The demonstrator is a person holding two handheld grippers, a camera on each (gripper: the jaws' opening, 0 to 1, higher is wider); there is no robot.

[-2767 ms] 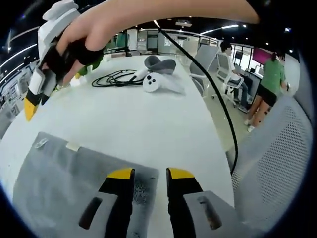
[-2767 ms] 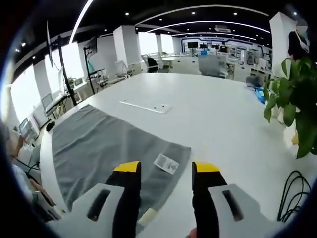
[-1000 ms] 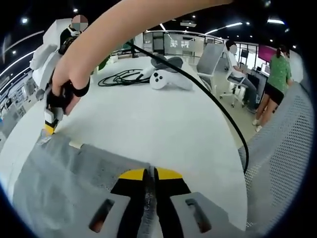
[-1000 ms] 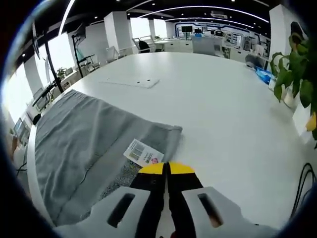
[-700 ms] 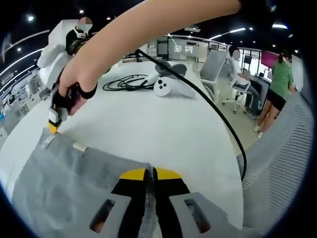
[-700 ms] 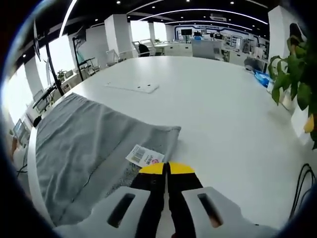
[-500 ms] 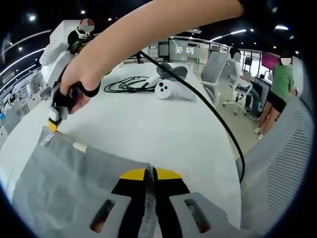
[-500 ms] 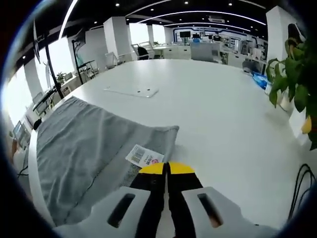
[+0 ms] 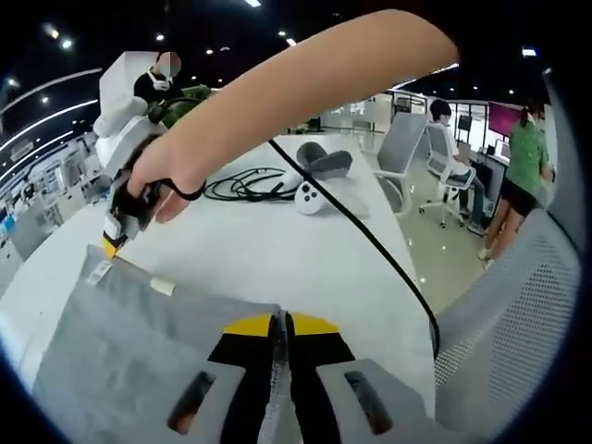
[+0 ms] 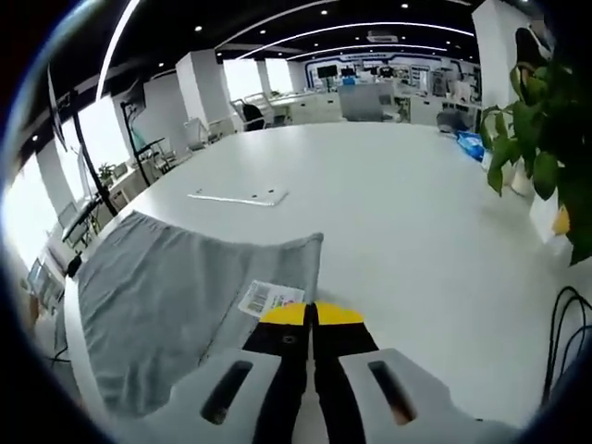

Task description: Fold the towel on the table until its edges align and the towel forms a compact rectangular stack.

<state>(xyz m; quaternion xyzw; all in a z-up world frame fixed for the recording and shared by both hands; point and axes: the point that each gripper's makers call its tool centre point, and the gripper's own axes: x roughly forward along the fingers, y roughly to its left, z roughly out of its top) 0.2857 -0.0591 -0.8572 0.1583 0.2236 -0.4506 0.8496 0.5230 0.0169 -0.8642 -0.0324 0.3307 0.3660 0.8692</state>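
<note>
On the table (image 10: 398, 213), the towel's (image 10: 157, 296) pinched edge has risen.

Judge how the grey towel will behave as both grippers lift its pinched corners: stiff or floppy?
Probably floppy: the towel lies as thin cloth on the table, so the span between the left gripper and right gripper should sag. Its label may flip over.

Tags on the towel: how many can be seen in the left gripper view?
2. A small grey label lies at the towel corner beside the right tool; a whitish tab sticks out of the edge next to it. Others may be hidden underneath.
</note>
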